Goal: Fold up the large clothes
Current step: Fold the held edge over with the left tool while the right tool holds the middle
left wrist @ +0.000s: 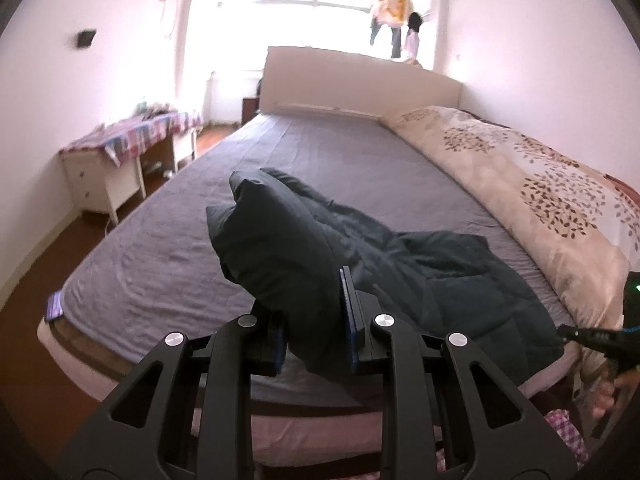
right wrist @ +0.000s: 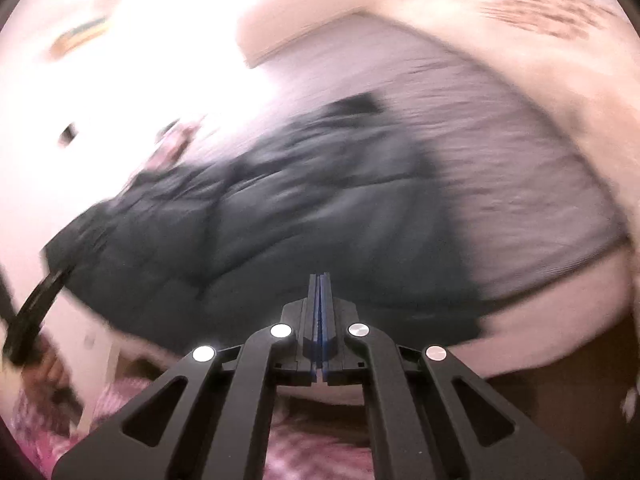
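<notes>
The dark quilted jacket point(left wrist: 420, 264) lies rumpled on the grey bed sheet point(left wrist: 168, 248), near the foot edge closest to me, and one padded part of it is bunched up and lifted off the bed. My left gripper point(left wrist: 316, 320) is clamped on that raised bundle, which stands up from the pads toward 12 o'clock in the left wrist view while the rest of the jacket trails off to 3 o'clock. My right gripper point(right wrist: 320, 316) has its jaws pressed together with nothing between them; in its badly blurred view the jacket point(right wrist: 260, 232) fills the middle, just beyond the tips toward 11 o'clock. To do this fold well, I judge I should keep the left grip firm and carry the lifted part across over the flat part, while the right gripper takes a matching edge so the fabric stays taut and lands square. A one-sided pull could drag the whole jacket across the sheet. The flowered duvet point(left wrist: 532, 184) runs along the bed at 2 o'clock, well apart.
</notes>
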Demonstrator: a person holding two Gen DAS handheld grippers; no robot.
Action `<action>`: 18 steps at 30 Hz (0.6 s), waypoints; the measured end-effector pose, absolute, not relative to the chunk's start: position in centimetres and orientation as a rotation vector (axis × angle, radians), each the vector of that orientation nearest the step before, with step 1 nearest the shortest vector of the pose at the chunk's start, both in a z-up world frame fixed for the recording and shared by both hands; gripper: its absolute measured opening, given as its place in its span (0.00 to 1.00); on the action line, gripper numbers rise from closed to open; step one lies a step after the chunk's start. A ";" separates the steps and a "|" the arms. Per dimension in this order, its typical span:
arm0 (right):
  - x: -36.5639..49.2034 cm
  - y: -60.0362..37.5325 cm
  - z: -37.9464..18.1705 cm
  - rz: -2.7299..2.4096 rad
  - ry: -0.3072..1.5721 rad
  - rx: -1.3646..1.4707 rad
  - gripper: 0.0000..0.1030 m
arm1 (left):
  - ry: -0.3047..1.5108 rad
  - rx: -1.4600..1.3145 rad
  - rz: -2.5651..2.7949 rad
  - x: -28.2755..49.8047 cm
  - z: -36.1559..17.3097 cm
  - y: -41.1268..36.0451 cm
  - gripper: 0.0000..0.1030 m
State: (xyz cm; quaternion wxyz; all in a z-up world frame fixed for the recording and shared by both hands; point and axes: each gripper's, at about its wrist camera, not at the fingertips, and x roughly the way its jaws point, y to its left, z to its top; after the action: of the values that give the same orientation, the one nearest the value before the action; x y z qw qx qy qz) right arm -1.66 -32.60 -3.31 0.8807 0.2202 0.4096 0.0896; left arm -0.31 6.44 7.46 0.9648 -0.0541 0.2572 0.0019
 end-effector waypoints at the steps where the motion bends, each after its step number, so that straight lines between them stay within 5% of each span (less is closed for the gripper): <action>1: -1.7 -34.1 -3.9 0.135 0.847 0.495 0.04 | 0.513 -0.098 -0.002 -0.3 7.8 6.1 0.21; 6: -1.7 -38.0 -7.5 0.104 0.858 0.706 0.04 | 0.468 -0.042 -0.044 -0.6 9.4 4.1 0.20; 18: -0.7 -34.5 -9.4 0.224 0.897 0.665 0.01 | 0.346 0.073 -0.290 -0.5 13.2 -4.4 0.15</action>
State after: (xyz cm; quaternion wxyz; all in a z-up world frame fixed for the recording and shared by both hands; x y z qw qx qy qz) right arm -0.73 -34.55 -9.37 0.8422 0.3148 0.4247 0.1059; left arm -0.47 -4.37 13.21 0.9740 0.0362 0.1714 -0.1435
